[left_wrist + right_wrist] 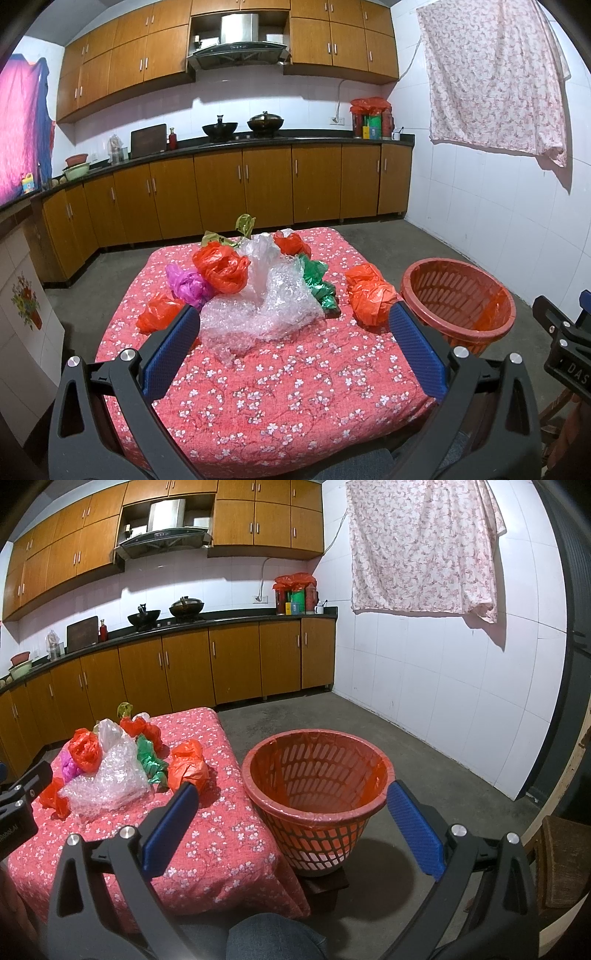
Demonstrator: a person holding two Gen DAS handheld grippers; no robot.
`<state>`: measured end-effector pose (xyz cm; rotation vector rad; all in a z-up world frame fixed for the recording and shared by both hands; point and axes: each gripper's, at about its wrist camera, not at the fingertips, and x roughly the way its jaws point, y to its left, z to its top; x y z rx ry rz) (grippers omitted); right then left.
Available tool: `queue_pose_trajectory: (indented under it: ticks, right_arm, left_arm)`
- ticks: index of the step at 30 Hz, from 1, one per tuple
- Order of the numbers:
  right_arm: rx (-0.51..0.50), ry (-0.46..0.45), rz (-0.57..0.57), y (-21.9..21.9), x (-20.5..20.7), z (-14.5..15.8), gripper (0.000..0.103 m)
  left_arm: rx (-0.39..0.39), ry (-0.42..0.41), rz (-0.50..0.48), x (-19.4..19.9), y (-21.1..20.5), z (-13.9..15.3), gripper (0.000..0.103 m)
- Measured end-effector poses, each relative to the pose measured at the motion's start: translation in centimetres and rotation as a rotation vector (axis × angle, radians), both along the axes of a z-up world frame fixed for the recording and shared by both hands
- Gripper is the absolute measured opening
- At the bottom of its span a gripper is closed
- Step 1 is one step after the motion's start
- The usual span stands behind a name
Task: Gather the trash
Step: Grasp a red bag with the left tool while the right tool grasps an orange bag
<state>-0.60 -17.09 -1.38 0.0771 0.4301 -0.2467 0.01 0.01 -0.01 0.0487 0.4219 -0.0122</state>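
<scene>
Both your left gripper (293,334) and right gripper (291,814) gape wide, empty. The bubble wrap (258,310) is light, soft, slippery: pinch a bunched fold.

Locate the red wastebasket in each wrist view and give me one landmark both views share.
Left wrist: the red wastebasket is at right of centre, beside the table's right edge, past the left gripper's right finger.
Right wrist: it sits at centre, framed between the open fingers of the right gripper.
Shared landmark: the bubble wrap on the floral tablecloth.
</scene>
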Motion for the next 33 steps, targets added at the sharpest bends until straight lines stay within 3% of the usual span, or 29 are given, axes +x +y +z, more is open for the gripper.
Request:
queue_pose_trajectory:
  ticks: [8, 14, 21, 26, 29, 33]
  right_arm:
    - [0.02, 0.045, 0.054, 0.1, 1.7, -0.4, 0.099]
    - [0.057, 0.085, 0.119, 1.3, 5.4, -2.5, 0.099]
    - [0.063, 0.134, 0.208, 4.1, 12.6, -3.8, 0.084]
    - [0.079, 0.174, 0.247, 6.2, 17.6, -5.4, 0.083]
    - [0.069, 0.194, 0.256, 7.1, 19.5, -6.1, 0.083]
    - [0.045, 0.219, 0.266, 8.0, 21.4, -7.2, 0.083]
  left_arm:
    - [-0.002, 0.04, 0.044, 0.8, 1.3, -2.6, 0.101]
    - [-0.069, 0.119, 0.171, 2.2, 7.5, -4.6, 0.101]
    - [-0.087, 0.154, 0.331, 6.6, 14.4, -5.5, 0.1]
    - [-0.192, 0.214, 0.337, 10.2, 17.1, -6.4, 0.1]
    - [-0.187, 0.255, 0.346, 11.9, 17.7, -7.5, 0.099]
    - [-0.186, 0.314, 0.348, 13.6, 17.8, -8.9, 0.089]
